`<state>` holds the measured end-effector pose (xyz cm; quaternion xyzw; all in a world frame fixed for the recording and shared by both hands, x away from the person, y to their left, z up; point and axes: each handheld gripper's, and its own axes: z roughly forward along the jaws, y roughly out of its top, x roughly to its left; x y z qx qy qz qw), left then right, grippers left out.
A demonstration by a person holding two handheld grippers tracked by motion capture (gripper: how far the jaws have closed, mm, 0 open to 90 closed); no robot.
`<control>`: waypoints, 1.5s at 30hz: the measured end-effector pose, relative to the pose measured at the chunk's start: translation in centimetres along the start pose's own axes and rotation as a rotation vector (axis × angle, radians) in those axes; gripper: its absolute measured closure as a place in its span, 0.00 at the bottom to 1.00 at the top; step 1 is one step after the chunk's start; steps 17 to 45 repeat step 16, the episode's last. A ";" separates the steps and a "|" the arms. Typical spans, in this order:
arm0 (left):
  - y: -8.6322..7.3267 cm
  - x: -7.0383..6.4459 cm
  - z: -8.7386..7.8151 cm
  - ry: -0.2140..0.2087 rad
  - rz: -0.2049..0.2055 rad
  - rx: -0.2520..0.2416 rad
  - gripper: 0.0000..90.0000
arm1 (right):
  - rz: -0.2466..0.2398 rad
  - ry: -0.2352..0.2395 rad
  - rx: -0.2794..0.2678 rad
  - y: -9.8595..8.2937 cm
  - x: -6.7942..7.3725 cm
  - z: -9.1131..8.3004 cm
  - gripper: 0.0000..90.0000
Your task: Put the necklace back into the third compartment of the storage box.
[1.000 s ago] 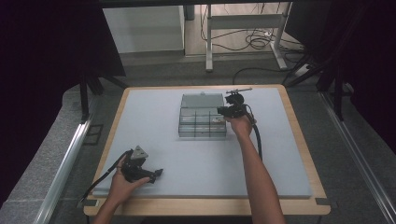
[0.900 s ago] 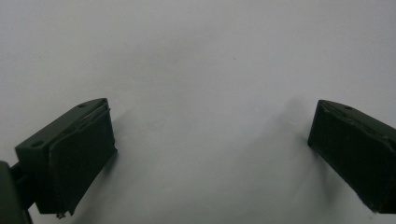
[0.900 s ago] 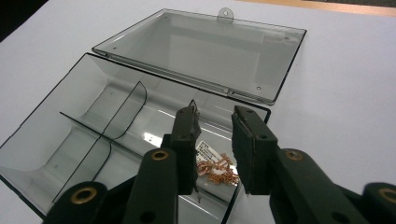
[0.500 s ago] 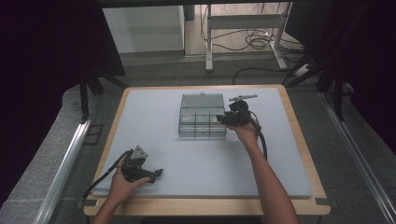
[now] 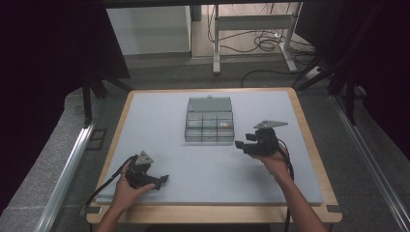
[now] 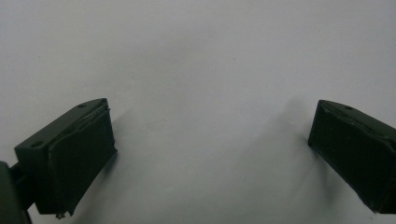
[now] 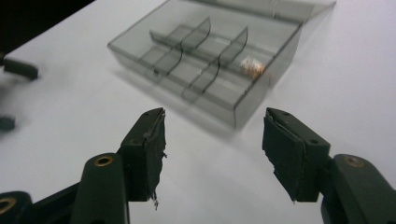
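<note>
1. Organizer box (image 5: 209,126), smoky clear plastic, lid swung open and lying flat behind it, inside split by dividers into small compartments. It sits on the bench (image 5: 203,164) just ahead of the right claw (image 5: 240,145), slightly to that claw's left in the high view.
2. Contents: one small pale object (image 7: 252,67) with an orange-brown tinge, in a compartment at the box's end nearest the right claw's right jaw, as the right gripper view shows it. Other compartments look empty.
3. Right claw (image 7: 212,154): jaws wide apart, nothing between them, aimed at the box's near corner; held above the bench surface by the person's right hand (image 5: 275,162).
4. Left claw (image 6: 210,149): jaws spread wide, nothing between them, bare pale bench beneath. In the high view it (image 5: 163,180) is well apart from the box, held by the left hand (image 5: 126,186) near the bench's front edge.
5. Hard to make out: what the small object is; the exact compartment count; the blurred dark shapes (image 7: 18,69) at the left edge of the right gripper view.
</note>
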<state>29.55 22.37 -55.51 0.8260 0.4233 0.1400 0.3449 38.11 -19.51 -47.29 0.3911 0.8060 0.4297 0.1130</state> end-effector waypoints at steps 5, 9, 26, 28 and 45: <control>0.0 0.0 0.0 -0.001 -0.001 0.000 0.00 | 0.002 -0.007 0.022 -2.6 0.2 -1.4 0.41; 0.0 0.0 0.0 -0.001 0.000 0.001 0.00 | -0.001 -0.006 0.026 -3.5 0.4 -1.9 0.41; 0.0 0.0 0.0 -0.002 0.000 0.001 0.00 | 0.005 -0.005 -0.015 -4.4 -0.3 -2.3 0.38; 0.0 0.0 0.0 -0.002 0.000 0.001 0.00 | 0.005 -0.005 -0.015 -4.4 -0.3 -2.3 0.38; 0.0 0.0 0.0 -0.002 0.000 0.001 0.00 | 0.005 -0.005 -0.015 -4.4 -0.3 -2.3 0.38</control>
